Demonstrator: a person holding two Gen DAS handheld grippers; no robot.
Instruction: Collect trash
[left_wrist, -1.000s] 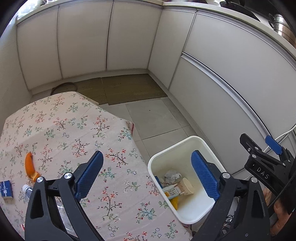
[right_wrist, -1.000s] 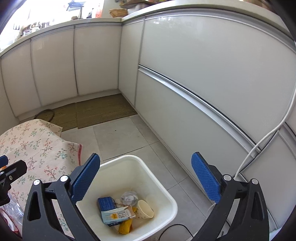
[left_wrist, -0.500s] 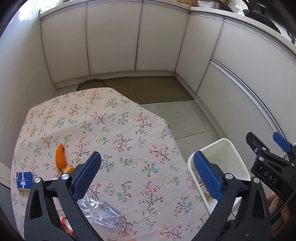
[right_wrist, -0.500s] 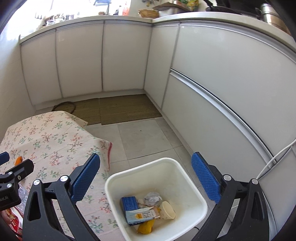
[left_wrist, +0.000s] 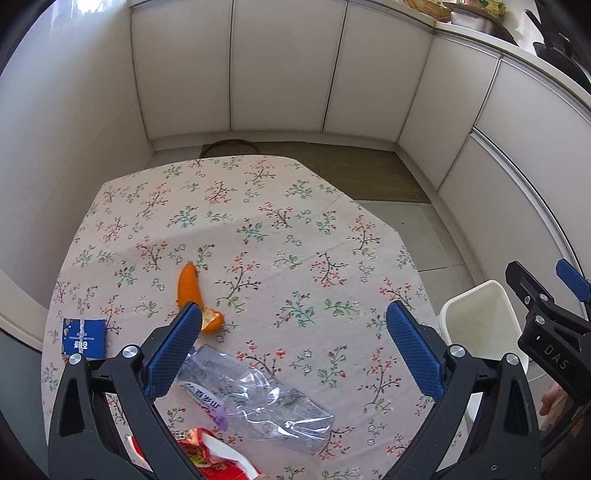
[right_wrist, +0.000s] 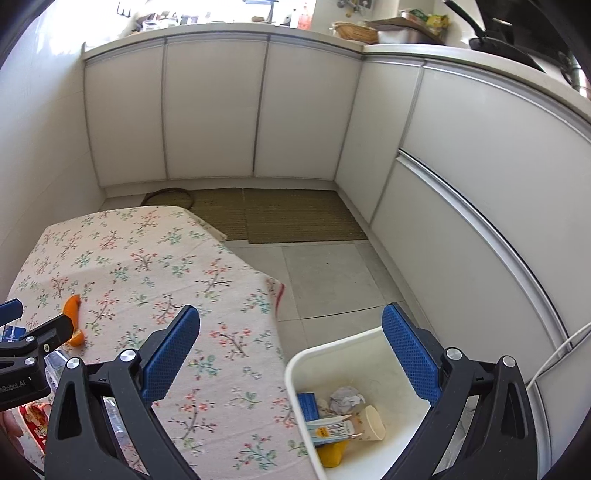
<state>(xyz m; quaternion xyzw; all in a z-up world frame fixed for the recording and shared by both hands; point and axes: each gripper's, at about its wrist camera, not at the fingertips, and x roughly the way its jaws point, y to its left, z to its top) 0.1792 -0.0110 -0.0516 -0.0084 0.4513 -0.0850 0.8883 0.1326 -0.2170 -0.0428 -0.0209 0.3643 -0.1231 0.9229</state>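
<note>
My left gripper (left_wrist: 295, 350) is open and empty above the floral tablecloth (left_wrist: 258, 229). Under and in front of it lie a crushed clear plastic bottle (left_wrist: 255, 402), an orange peel (left_wrist: 190, 291), a small blue carton (left_wrist: 84, 338) at the left and a red wrapper (left_wrist: 207, 456) at the bottom edge. My right gripper (right_wrist: 291, 354) is open and empty, over the table's right edge and the white bin (right_wrist: 332, 354). The bin holds a blue carton, crumpled paper, a paper cup (right_wrist: 371, 422), a printed box and something yellow.
White kitchen cabinets (right_wrist: 214, 110) curve around the back and right. A woven floor mat (right_wrist: 291, 214) lies on the grey tiles beyond the table. A white cable (right_wrist: 561, 347) hangs at the right by the bin. The bin (left_wrist: 480, 317) stands on the floor beside the table.
Both grippers have swung left, away from the bin and toward the table. The left view now centres on the bottle, peel and carton; the bin has slid to the right edge.
</note>
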